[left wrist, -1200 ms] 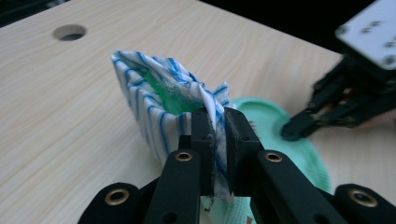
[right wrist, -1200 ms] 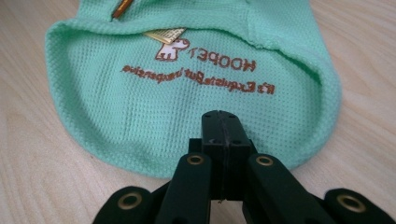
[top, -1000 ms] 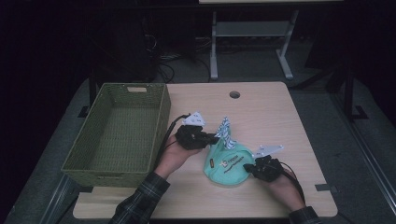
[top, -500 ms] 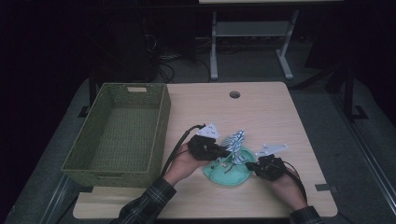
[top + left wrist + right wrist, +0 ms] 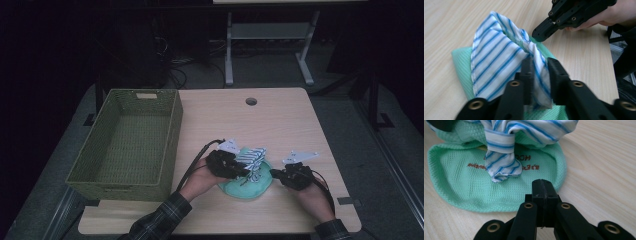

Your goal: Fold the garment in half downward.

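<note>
A white cloth with blue stripes (image 5: 252, 157) (image 5: 496, 55) (image 5: 501, 162) lies bunched on top of a flat mint-green cloth (image 5: 240, 189) (image 5: 461, 62) (image 5: 461, 177) with reddish lettering, near the table's front. My left gripper (image 5: 245, 172) (image 5: 540, 72) is at the striped cloth. Its jaws have just been opening, and a fold of the cloth still sits loosely between them. My right gripper (image 5: 275, 173) (image 5: 544, 187) rests shut and empty on the table, just right of the green cloth. In the left gripper view, the right gripper's tip (image 5: 539, 35) is close to the striped cloth.
A green woven basket (image 5: 172, 125) stands empty on the left part of the wooden table (image 5: 280, 125). A round cable hole (image 5: 251, 101) is at the table's far edge. A person's forearms come in from the front edge.
My left hand has carried the striped cloth right and down onto the green cloth. The striped cloth stood up in a peak before and now lies lower. The right hand has stayed put.
</note>
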Demonstrator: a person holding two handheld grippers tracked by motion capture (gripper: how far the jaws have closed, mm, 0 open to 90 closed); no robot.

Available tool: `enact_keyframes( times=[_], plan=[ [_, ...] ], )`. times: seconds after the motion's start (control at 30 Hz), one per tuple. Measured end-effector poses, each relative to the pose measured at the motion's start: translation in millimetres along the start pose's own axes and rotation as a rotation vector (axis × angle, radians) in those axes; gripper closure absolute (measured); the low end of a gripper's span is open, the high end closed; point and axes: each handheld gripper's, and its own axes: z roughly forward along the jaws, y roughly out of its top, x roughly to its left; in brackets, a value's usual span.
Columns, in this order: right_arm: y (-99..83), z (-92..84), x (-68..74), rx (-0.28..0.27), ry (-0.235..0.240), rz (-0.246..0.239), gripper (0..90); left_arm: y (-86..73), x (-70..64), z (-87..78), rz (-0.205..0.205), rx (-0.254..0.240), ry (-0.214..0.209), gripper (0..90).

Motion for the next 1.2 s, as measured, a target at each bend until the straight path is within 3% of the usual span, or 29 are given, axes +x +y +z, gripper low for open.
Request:
enact_keyframes(
  times=[0.2, 0.33, 0.53, 0.7, 1.2],
  plan=[
    [-1.0, -2.4, -3.9, -0.010, -0.004, 0.012, 89.7, 13.3, -1.2, -15.8, 0.016, -0.053, -0.002, 62.7],
    [-1.4, -4.0, -6.1, -0.013, -0.006, 0.019, 89.8, 18.0, 1.8, -17.2, 0.014, -0.056, 0.002, 73.7],
    [-3.7, -7.4, -9.6, -0.019, -0.017, 0.027, 89.7, 20.5, 20.1, -0.2, -0.019, -0.014, 0.014, 89.2],
    [-5.7, -8.9, -12.6, -0.019, -0.021, 0.036, 89.8, 22.0, 24.9, 8.5, -0.037, -0.014, 0.004, 89.4],
    [-6.9, -12.5, -16.0, -0.025, -0.035, 0.040, 89.8, 23.6, 18.7, 40.0, -0.012, 0.043, -0.029, 89.4]
  ],
)
